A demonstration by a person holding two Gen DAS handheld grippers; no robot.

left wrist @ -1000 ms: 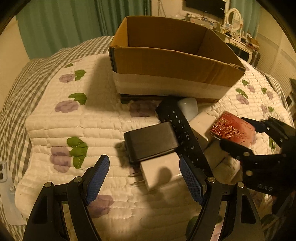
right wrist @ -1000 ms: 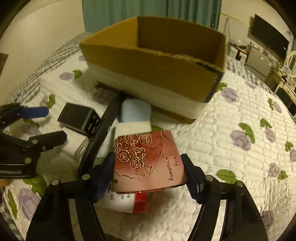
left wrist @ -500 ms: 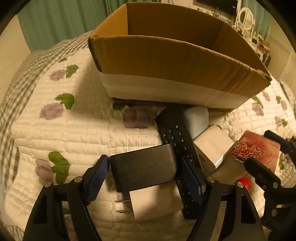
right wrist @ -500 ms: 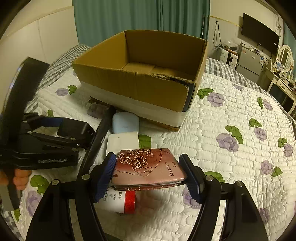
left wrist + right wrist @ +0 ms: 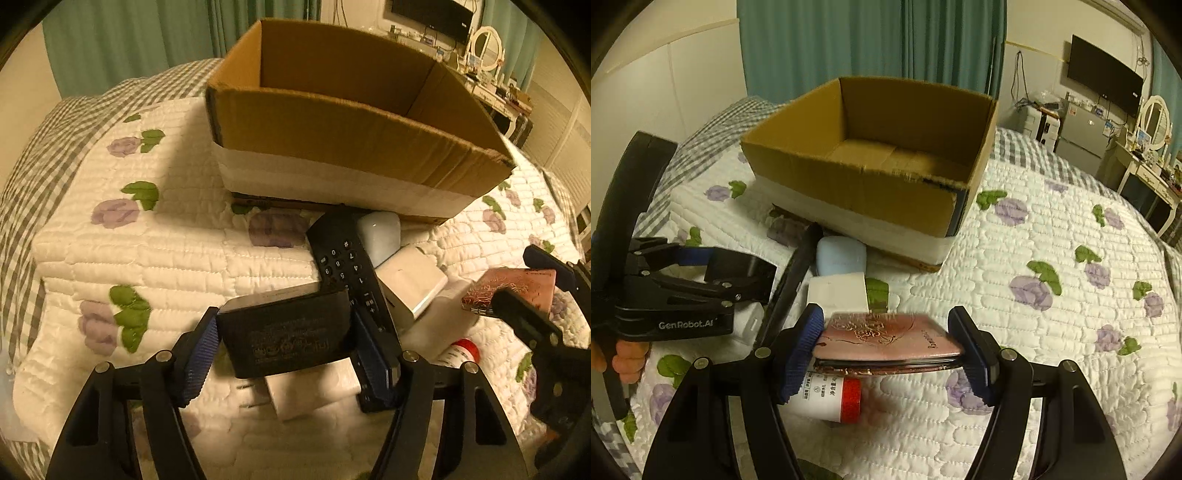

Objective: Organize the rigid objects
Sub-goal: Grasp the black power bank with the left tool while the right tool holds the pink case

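My left tongs point(image 5: 286, 356) were clamped on a black power adapter point(image 5: 286, 339), its label facing up, both blue pads point(image 5: 197, 360) pressed against its short sides and the block raised just above a white plug adapter point(image 5: 310, 395) lying on the quilt point(image 5: 147, 258). My right tongs point(image 5: 892, 354) were closed on a pink rose-embossed case point(image 5: 886, 341), held flat and clear of the bed, with a white bottle with a red cap point(image 5: 827, 400) lying directly beneath it. Between my two tools, a black remote control point(image 5: 349, 273) ran from near to far, its far end close to the cardboard box point(image 5: 871, 177). Just right of the remote sat a pale blue case point(image 5: 840, 260) touching the box's near side, and nearer to me a white square block point(image 5: 838, 291). The box stood open on the far part of the quilt, its inside showing only bare cardboard. Teal curtains point(image 5: 868, 40) hung behind it, and a wall-mounted television point(image 5: 1104, 90) was far to the right.
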